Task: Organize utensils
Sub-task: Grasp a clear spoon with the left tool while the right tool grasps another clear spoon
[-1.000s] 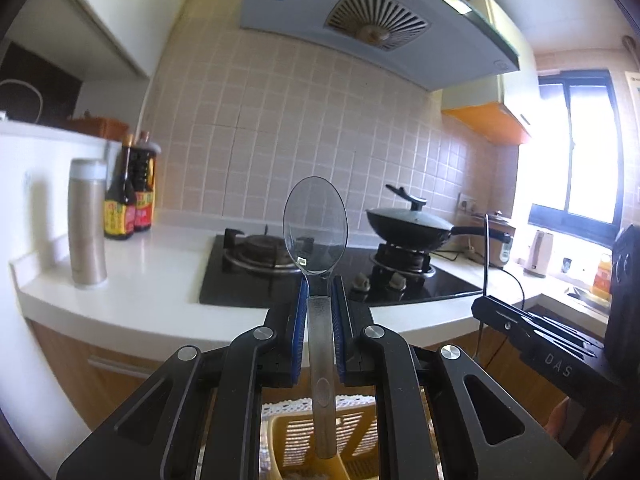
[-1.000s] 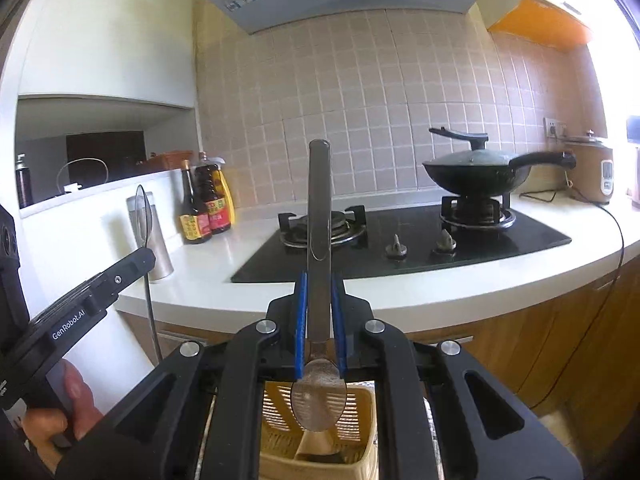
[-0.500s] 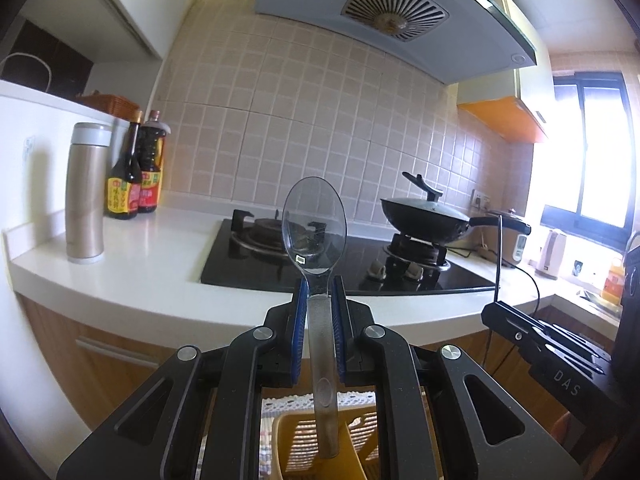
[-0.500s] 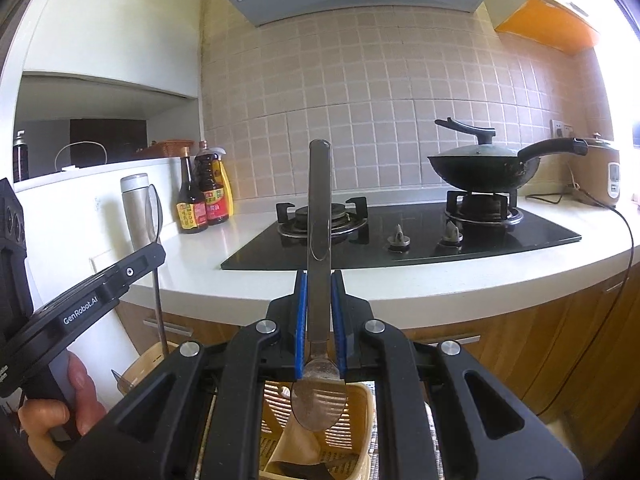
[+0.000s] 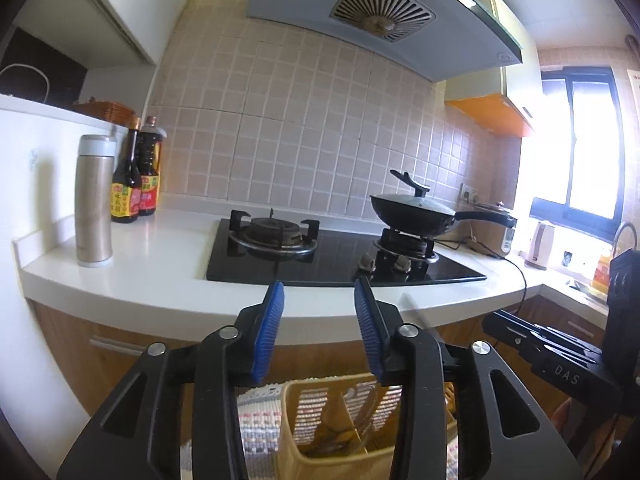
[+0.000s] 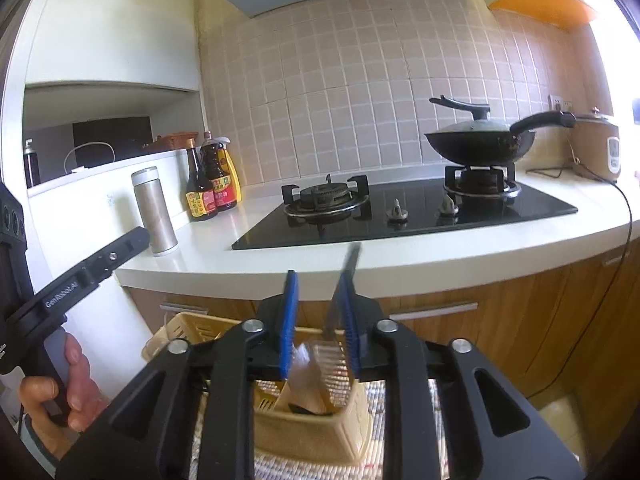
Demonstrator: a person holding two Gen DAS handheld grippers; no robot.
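My left gripper [image 5: 319,284] hangs over a yellow slotted basket [image 5: 292,420], its jaws opening with nothing between the blue pads. A pale blurred streak by its right finger, seemingly the clear plastic spoon [image 5: 416,314], tips down toward the basket. My right gripper [image 6: 318,276] is above the same basket [image 6: 312,440], its jaws opening too. A metal spoon [image 6: 340,292] sits loose between them, bowl down. It leans on the right pad, blurred as it slides into the basket. Each view shows the other gripper [image 5: 552,360] [image 6: 88,272] off to the side.
The basket stands on a woven mat [image 6: 404,400] on the floor in front of wooden cabinets. Above is a white counter [image 5: 160,264] with a black gas hob [image 5: 340,252], a lidded wok [image 5: 412,216], a steel flask [image 5: 94,204] and sauce bottles [image 5: 136,184]. A hand [image 6: 72,392] grips the left tool.
Both grippers were shut on upright spoons and have opened. The clear spoon has dropped out of the left jaws; the metal spoon has tilted and slipped lower. Both hands sank a little toward the basket.
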